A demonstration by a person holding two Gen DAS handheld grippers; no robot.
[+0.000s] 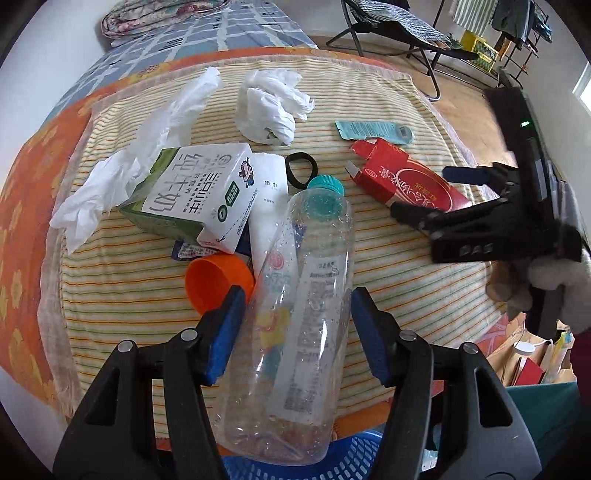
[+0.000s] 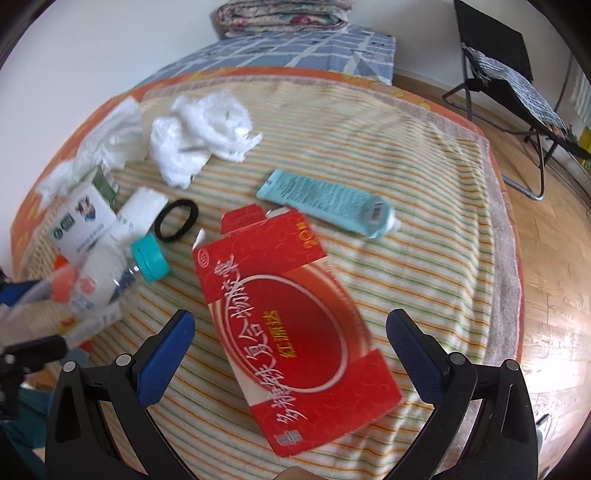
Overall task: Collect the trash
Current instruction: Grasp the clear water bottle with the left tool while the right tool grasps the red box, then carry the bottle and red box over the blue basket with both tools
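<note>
Trash lies on a striped cloth on a bed. My left gripper has its blue pads on both sides of a clear plastic bottle with a teal cap, closed on it. My right gripper is open, its jaws on either side of a flat red carton; it also shows in the left wrist view. A white and green milk carton, an orange cup, crumpled white bags, a black hair tie and a teal tube lie around.
A blue plastic basket sits below the bed's near edge. Paper bags stand on the floor at right. A folding chair and wooden floor are beyond the bed. A folded quilt lies at the far end.
</note>
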